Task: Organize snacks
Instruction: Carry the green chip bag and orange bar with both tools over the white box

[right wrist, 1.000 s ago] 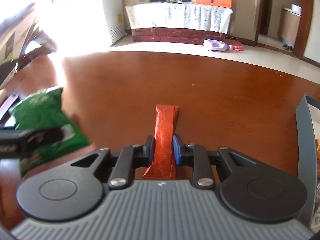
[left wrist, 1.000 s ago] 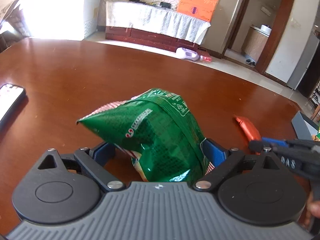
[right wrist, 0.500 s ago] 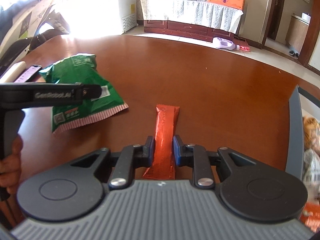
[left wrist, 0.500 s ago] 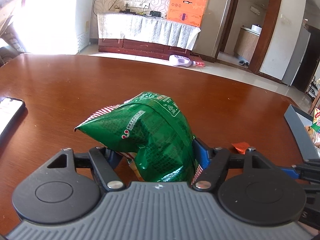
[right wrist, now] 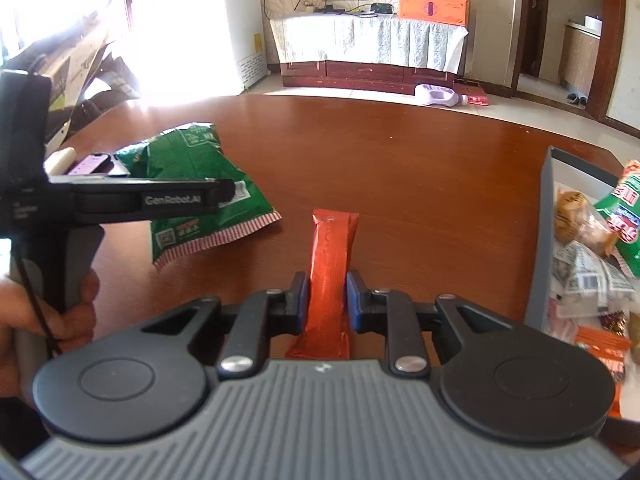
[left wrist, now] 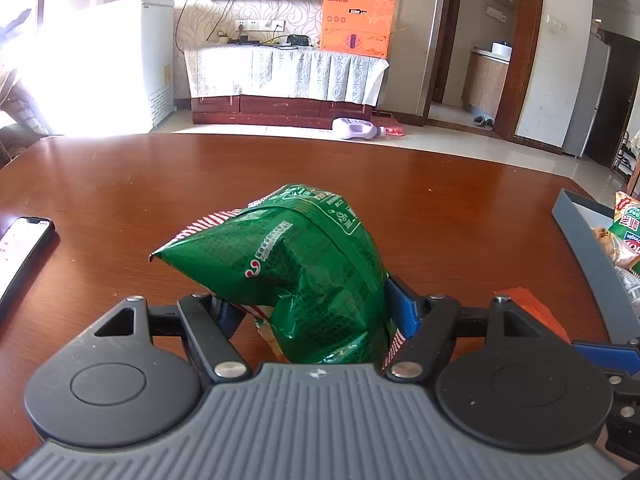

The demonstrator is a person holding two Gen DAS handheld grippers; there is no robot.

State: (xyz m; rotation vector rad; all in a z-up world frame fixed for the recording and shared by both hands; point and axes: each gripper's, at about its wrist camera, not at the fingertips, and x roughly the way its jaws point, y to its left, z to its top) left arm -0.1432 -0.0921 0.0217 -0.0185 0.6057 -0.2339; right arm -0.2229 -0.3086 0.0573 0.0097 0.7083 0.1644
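My left gripper (left wrist: 312, 308) is shut on a puffy green snack bag (left wrist: 300, 264), which it holds just above the brown table (left wrist: 160, 184). The right wrist view shows that same green bag (right wrist: 208, 224) on the left, in the left gripper (right wrist: 160, 200) held by a hand (right wrist: 76, 312). My right gripper (right wrist: 327, 292) is shut on a slim red stick pack (right wrist: 334, 240) that points forward. The red pack (left wrist: 528, 304) also shows low at the right of the left wrist view.
A grey open box (right wrist: 540, 240) with several snack packets stands at the table's right; its wall (left wrist: 580, 236) shows in the left wrist view. A phone (left wrist: 20, 248) lies at the left edge. Beyond the table are a cabinet, a doorway and floor.
Both grippers have risen slightly and moved right with their snacks. The grey box has come further into both views. The left jaws have narrowed on the green bag.
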